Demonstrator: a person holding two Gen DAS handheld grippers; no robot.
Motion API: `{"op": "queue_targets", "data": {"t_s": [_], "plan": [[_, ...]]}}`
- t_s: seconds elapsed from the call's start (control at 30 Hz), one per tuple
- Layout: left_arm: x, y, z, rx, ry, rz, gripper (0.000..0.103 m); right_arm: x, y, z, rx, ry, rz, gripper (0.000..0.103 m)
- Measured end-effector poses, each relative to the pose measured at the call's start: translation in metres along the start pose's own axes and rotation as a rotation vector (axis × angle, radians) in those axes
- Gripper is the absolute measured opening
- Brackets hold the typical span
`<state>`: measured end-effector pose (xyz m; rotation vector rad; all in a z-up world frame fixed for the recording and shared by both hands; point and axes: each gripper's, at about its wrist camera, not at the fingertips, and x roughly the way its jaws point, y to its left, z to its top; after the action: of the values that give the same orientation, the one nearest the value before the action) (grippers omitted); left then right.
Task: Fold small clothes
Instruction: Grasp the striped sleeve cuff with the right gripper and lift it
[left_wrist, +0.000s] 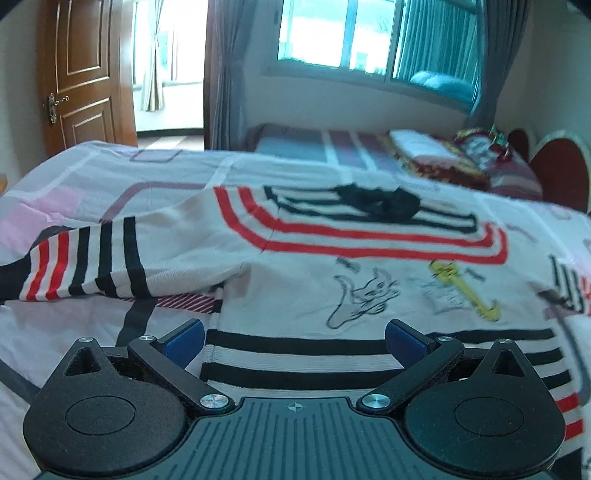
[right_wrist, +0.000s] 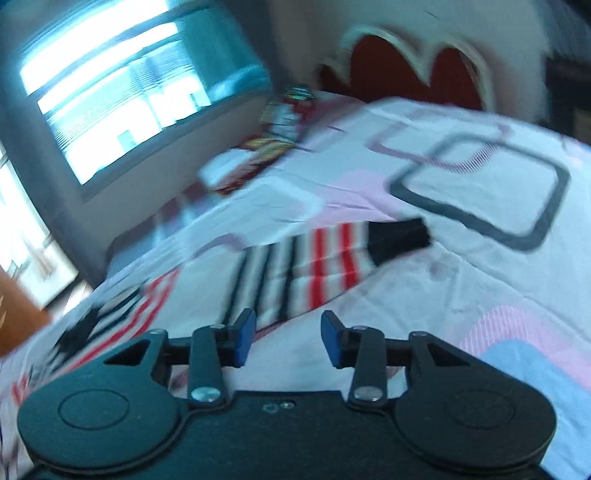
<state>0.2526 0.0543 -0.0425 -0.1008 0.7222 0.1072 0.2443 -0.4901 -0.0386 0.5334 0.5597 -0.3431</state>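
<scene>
A small white sweater (left_wrist: 332, 266) with red and black stripes and cartoon drawings on its chest lies spread flat on the bed (left_wrist: 110, 177), which is covered with a quilt printed in pink, grey and blue rounded squares. Its black collar faces the far side, toward the window (left_wrist: 351, 33), and one striped sleeve (left_wrist: 88, 258) stretches out to the left. The left gripper (left_wrist: 293, 339) hangs just over the striped bottom hem, its blue-padded fingers (left_wrist: 184, 341) spread wide with the hem between them, holding nothing. The right gripper (right_wrist: 288, 341) hovers near the other sleeve (right_wrist: 325, 258), which ends in a black cuff and lies on the quilt; its fingers (right_wrist: 245, 339) are also apart and empty. The right view is blurred. A red headboard (right_wrist: 406, 70) stands at the far end of the bed.
</scene>
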Motion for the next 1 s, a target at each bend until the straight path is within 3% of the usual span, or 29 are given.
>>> {"op": "queue_targets", "data": {"t_s": [0.13, 0.27, 0.47, 0.53, 0.57, 0.7, 0.77, 0.8, 0.83, 0.93, 1.0], "plan": [[0.025, -0.006, 0.0, 0.023, 0.041, 0.023, 0.103, 0.047, -0.041, 0.009, 0.165, -0.011, -0.016, 0.036], [0.042, -0.013, 0.003, 0.039, 0.061, 0.026, 0.103, 0.081, -0.062, 0.012, 0.236, 0.004, -0.047, 0.034], [0.062, -0.019, 0.012, 0.02, 0.064, 0.028, 0.103, 0.101, -0.06, 0.02, 0.222, -0.016, -0.033, 0.03], [0.068, -0.018, 0.015, 0.002, 0.074, 0.029, 0.103, 0.107, -0.06, 0.023, 0.218, -0.017, -0.041, 0.022], [0.071, -0.017, 0.017, -0.005, 0.078, 0.029, 0.103, 0.107, -0.06, 0.024, 0.214, -0.011, -0.046, 0.01], [0.072, -0.012, 0.025, -0.022, 0.057, 0.037, 0.103, 0.099, -0.059, 0.027, 0.176, -0.026, -0.033, 0.007], [0.07, -0.008, 0.027, -0.025, 0.04, 0.044, 0.103, 0.085, -0.056, 0.027, 0.129, -0.087, -0.01, 0.007], [0.071, -0.006, 0.028, -0.03, 0.043, 0.049, 0.103, 0.089, -0.058, 0.023, 0.101, -0.071, -0.057, 0.007], [0.072, -0.002, 0.029, -0.039, 0.05, 0.054, 0.103, 0.098, -0.069, 0.018, 0.16, -0.022, -0.071, 0.005], [0.071, 0.008, 0.028, -0.054, 0.055, 0.058, 0.103, 0.093, -0.074, 0.022, 0.217, -0.043, -0.034, 0.009], [0.07, 0.014, 0.026, -0.059, 0.062, 0.065, 0.103, 0.09, -0.078, 0.024, 0.273, -0.065, -0.039, 0.025]]}}
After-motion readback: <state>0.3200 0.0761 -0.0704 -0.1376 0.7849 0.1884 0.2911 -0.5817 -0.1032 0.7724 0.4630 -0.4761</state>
